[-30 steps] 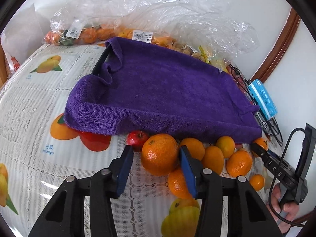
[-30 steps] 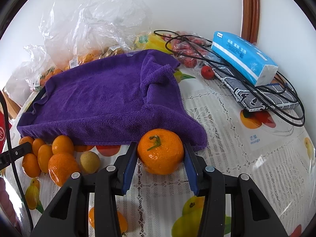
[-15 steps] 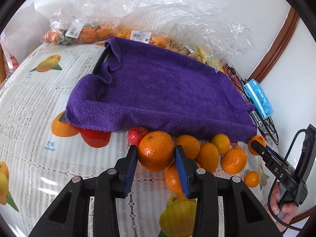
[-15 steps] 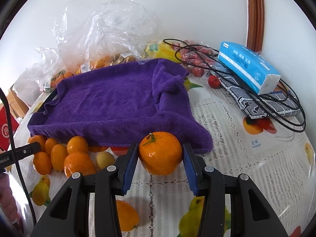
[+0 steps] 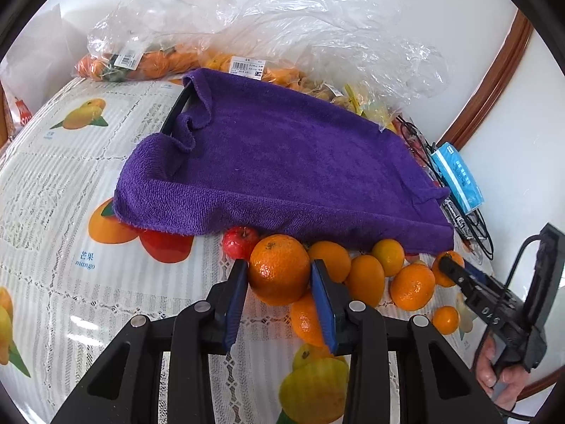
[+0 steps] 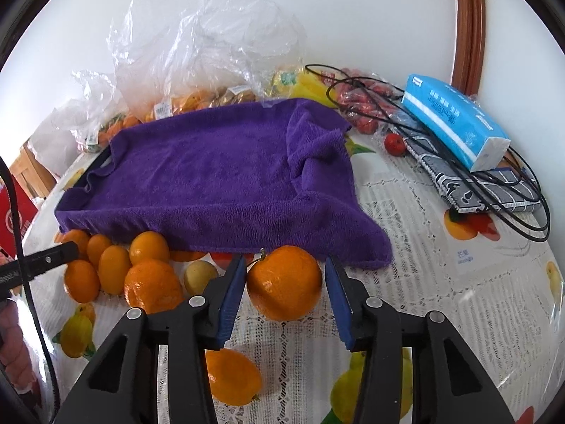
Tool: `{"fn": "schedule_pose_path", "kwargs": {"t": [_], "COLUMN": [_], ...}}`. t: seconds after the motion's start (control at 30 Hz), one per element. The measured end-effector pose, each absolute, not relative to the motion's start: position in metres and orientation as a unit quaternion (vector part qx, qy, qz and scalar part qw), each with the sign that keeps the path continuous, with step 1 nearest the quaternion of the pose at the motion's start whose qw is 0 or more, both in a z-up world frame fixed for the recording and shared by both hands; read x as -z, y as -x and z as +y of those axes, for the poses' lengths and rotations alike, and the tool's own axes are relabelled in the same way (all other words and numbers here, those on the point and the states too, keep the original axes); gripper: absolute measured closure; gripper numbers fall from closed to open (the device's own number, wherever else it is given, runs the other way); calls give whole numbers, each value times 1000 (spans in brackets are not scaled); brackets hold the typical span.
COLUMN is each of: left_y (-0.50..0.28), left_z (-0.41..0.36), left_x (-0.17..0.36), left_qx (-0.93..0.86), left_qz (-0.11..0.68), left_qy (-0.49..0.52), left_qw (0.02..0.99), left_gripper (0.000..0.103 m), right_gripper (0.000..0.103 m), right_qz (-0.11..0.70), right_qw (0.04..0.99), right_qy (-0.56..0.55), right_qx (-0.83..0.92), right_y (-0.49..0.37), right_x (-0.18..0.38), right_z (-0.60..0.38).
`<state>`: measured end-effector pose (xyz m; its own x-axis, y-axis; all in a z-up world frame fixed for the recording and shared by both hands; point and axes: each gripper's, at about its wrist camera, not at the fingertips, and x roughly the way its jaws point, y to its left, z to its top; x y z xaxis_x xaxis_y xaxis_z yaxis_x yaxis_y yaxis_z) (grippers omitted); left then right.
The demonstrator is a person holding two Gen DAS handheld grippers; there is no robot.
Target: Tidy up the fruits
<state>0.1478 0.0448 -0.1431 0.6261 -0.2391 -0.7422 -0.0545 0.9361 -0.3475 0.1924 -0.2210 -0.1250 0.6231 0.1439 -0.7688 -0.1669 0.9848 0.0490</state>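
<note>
1. The left hand-held gripper [image 5: 279,282] is clamping a large orange [image 5: 279,269]; its jaws have just been closing and both blue pads are now pressing the fruit's sides.
2. The right hand-held gripper [image 6: 284,291] is holding a stemmed orange [image 6: 284,282], which is sitting snugly between its pads.
3. Just ahead of both grippers the purple towel [image 5: 282,162] is lying draped over a tray, its near edge hanging down to the desk [image 5: 53,183].
4. Loose small oranges [image 5: 367,279] are lying to the right of the left gripper, beside a small red fruit [image 5: 240,238].
5. Judging by this, the pick-up step is ending; next, each orange probably needs lifting clear of its neighbours and carrying forward onto the towel.
</note>
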Motion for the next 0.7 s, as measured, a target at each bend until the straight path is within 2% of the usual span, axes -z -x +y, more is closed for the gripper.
{"fn": "schedule_pose_path", "kwargs": {"t": [0.27,0.6,0.7], "left_y": [-147,-135,-133], "left_z": [44,47,47], "left_x": [142,120,112], "left_qx": [56,58,59], "left_qz": [420,397,391], "left_qy": [167,167,162], "left_qw": [890,901,904], "left_gripper": [69,70,77], "right_gripper": [60,60,60], "right_qz": [441,416,405], "right_qw": [894,906,911], "right_qy": [15,8,8], "right_qx": [-78,-76,-81], "right_y": [-193,-181,-178], "right_x": [135,114,103], "right_z": [-223,-226,-221]}}
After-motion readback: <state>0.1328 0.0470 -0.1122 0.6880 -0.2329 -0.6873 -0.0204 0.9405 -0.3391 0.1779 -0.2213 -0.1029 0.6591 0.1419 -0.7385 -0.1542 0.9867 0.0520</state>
